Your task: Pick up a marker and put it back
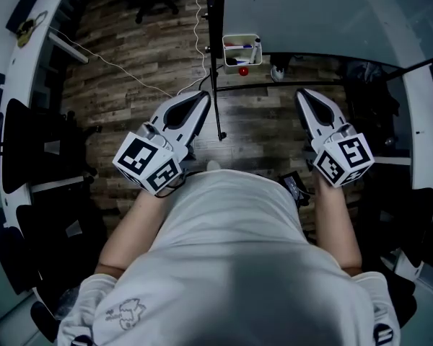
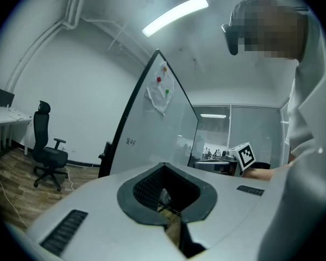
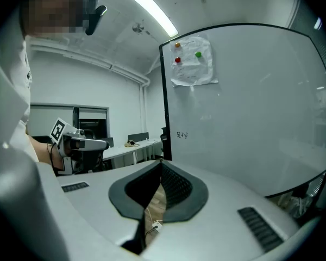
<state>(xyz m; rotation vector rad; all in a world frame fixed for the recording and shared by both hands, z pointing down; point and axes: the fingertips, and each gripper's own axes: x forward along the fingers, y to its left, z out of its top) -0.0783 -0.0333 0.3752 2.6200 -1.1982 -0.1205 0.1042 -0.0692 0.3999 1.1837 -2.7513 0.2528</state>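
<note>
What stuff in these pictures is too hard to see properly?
- Head view: the markers in the tray are too small to count or tell apart.
- Right gripper view: the writing on the whiteboard is too small to read.
- Head view: the floor by the person's feet is hidden by the shirt.
</note>
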